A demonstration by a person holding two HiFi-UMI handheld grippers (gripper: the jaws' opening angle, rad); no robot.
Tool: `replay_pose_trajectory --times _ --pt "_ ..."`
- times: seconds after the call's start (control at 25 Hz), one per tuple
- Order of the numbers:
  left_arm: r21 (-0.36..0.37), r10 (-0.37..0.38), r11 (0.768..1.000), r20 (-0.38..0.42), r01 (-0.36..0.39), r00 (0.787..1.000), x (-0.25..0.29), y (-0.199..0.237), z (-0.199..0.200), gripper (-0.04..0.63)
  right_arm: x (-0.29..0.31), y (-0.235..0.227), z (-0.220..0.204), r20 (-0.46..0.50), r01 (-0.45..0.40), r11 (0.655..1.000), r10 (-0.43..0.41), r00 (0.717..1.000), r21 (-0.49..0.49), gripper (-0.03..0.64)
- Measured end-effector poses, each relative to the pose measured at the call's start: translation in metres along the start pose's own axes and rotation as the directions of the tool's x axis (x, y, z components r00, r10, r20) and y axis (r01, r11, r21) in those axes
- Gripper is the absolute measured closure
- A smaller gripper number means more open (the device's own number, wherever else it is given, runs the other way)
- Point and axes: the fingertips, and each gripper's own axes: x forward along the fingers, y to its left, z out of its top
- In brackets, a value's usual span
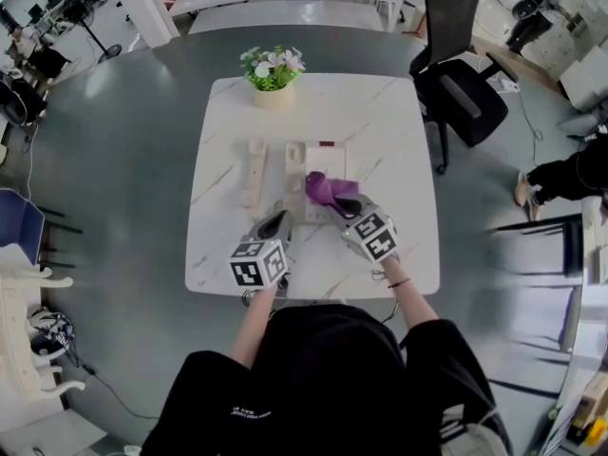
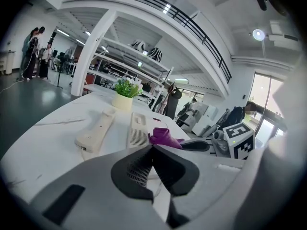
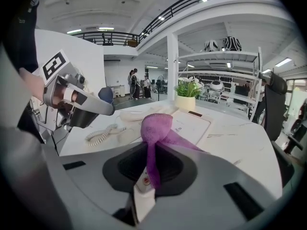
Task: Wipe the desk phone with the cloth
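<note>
Phone [image 1: 313, 164] flat at the middle of the table [image 1: 389, 122], with the handset [image 1: 254, 171] off it and lying just beside, on the left. Purple cloth [image 1: 326, 188] resting on the near right part of the phone, pinched between the closed jaws of the right gripper [image 1: 344, 204]. In the right gripper view, a bunch of cloth above the jaw tips and a strip running down between them. Left gripper [image 1: 278, 219] near the front left corner of the phone, jaws closed together on nothing, apparently not touching the phone.

Looks like wiping just begun, or about to begin, at the near end. Far end of the phone, cradle and handset probably left to do. Cannot tell from any view the parts already wiped, with no dirt or wet trace to see.

Hard to say also about the cloth: pressing on the phone or only lying on it. Keys and display too small to make out. Near edge of the phone hidden behind the grippers. Coiled cord [image 3: 100, 135] clear only in the right gripper view. Potted plant [image 1: 273, 72] at the far table edge, well apart.
</note>
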Motion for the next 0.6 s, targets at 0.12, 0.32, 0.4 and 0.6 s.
replay_pose_trajectory --times 0.12,0.32,0.4,0.6 --pt "0.0 -0.002 1.0 -0.001 0.002 1.0 -0.001 -0.001 0.0 0.597 -0.002 0.004 -0.003 -0.004 -0.005 1.0 0.005 1.0 0.001 0.583" --pt "0.001 -0.002 1.0 0.003 0.002 1.0 -0.003 -0.001 -0.001 0.597 -0.004 0.012 -0.009 -0.012 -0.018 1.0 0.018 1.0 0.006 0.583" --pt "-0.002 -0.002 1.0 0.005 0.002 1.0 -0.004 -0.001 -0.001 0.597 -0.005 0.014 -0.011 -0.012 -0.019 1.0 0.019 1.0 0.014 0.583" --pt "0.0 -0.011 1.0 0.008 0.011 1.0 -0.009 -0.004 -0.001 0.597 -0.009 0.025 -0.013 -0.015 -0.023 0.999 0.023 1.0 0.022 0.583"
